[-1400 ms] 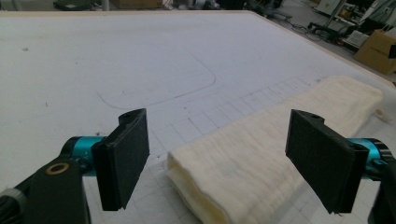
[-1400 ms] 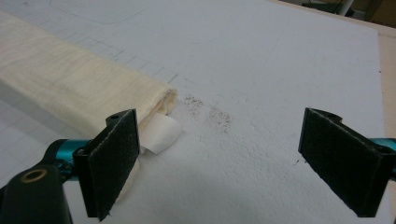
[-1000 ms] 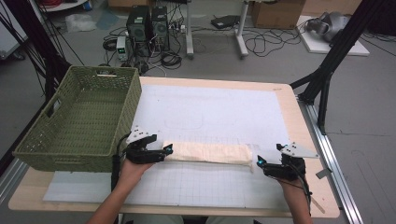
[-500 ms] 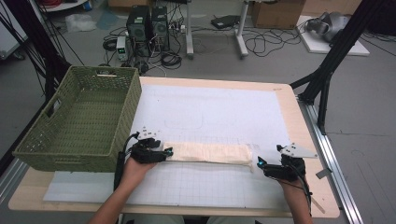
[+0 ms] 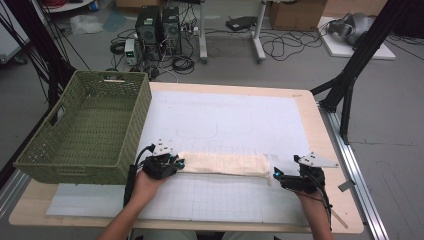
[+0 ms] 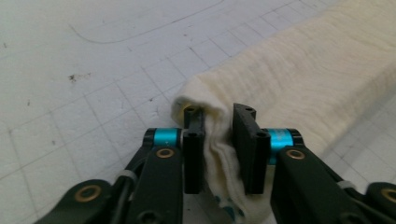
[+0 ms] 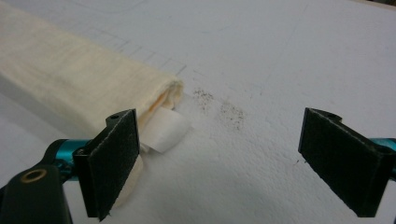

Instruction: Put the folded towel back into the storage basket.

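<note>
While my left gripper (image 5: 176, 163) has just been closing, its jaws now pinch the bunched end of the cloth (image 5: 222, 163), folds squeezed between the pads (image 6: 193, 140) in the left gripper view. That cloth is a cream roll lying flat on the white mat (image 5: 230, 120), near the table's six o'clock edge, stretched from nine to three between my two hands. My right gripper (image 5: 276, 175) sits at the roll's three o'clock end with its jaws spread wide; one pad (image 7: 114, 158) is just beside the cloth's end and a white tag (image 7: 166, 128), the other well apart. At about ten o'clock stands the green basket (image 5: 82, 132).
</note>
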